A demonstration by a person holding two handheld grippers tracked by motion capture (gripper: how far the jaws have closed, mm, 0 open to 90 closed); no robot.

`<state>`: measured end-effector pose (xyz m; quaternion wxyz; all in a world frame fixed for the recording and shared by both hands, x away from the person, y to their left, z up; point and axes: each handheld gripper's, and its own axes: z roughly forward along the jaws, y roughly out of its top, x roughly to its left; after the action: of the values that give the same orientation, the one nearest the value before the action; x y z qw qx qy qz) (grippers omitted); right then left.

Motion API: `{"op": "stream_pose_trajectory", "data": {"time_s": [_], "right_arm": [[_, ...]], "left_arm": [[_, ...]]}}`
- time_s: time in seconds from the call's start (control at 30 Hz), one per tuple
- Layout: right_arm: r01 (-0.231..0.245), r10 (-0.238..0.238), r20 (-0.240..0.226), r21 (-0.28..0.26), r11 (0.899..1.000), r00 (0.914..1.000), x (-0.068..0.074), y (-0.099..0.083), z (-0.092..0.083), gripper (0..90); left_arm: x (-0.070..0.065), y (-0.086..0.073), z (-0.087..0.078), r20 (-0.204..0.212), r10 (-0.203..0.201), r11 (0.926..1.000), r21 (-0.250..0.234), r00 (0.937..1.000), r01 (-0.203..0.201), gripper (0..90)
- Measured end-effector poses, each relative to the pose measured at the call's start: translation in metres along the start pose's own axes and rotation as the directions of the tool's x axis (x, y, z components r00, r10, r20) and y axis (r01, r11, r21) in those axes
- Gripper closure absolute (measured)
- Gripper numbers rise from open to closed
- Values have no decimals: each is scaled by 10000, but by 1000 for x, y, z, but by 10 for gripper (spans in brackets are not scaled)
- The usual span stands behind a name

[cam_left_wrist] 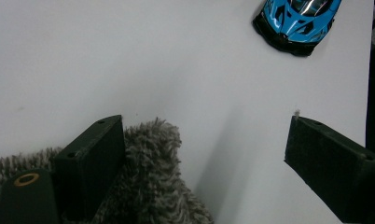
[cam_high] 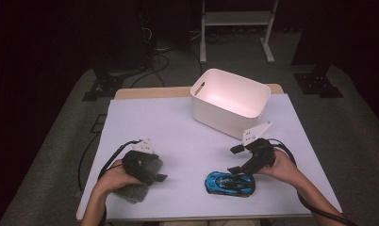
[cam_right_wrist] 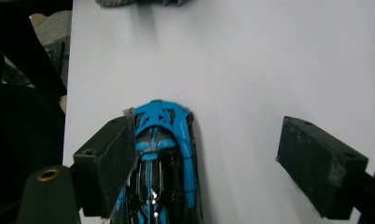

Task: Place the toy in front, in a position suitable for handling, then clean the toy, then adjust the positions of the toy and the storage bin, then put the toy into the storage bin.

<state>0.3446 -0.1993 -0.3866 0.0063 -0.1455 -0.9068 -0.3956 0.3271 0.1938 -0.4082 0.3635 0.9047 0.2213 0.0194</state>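
Lying on the white tabletop [cam_high: 187, 141] near its front edge, right of centre, the blue toy car [cam_high: 230, 183] rests on its wheels with its length running along that edge. The right gripper [cam_high: 235, 159] hangs just above and behind the car. In the right gripper view its fingers [cam_right_wrist: 108, 163] stand wide apart: one finger lies beside the car's flank, seemingly touching it, while the other is well clear over bare tabletop, so the car [cam_right_wrist: 162, 163] is not clamped.

The grey fuzzy cloth [cam_high: 138, 188] lies near the front-left corner of the tabletop, partly under the left gripper [cam_high: 154, 175]. In the left gripper view the fingers [cam_left_wrist: 90, 163] are likewise spread wide: one finger rests against the edge of the cloth [cam_left_wrist: 153, 182], the other stands well apart over bare tabletop. Nothing is pinched between them. The car's nose [cam_left_wrist: 295, 21] shows at the top of that view.

The white bin [cam_high: 230, 101] stands upright toward the back-right corner of the tabletop, well apart from the car and the cloth.
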Motion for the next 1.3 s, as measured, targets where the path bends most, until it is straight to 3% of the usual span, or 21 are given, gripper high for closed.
{"op": "stream_pose_trajectory", "data": {"time_s": [0.3,0.5,0.87,1.3], "right_arm": [[192,-193,357,22,9998,9992,-18,36,-11,162],[341,-341,266,3,9994,9991,-20,53,-9,158],[379,-379,77,53,9993,9993,-26,65,-2,155],[496,-496,-36,34,9988,9988,-27,80,-5,154]], "left_arm": [[-2,3,-1,-61,98,9999,-38,9999,-98,99],[-3,3,-3,-11,134,9999,-104,9999,-134,99],[-4,1,-6,-140,167,9998,-98,9998,-169,99],[-4,4,-6,-87,255,9995,-171,9996,-257,94]]}}
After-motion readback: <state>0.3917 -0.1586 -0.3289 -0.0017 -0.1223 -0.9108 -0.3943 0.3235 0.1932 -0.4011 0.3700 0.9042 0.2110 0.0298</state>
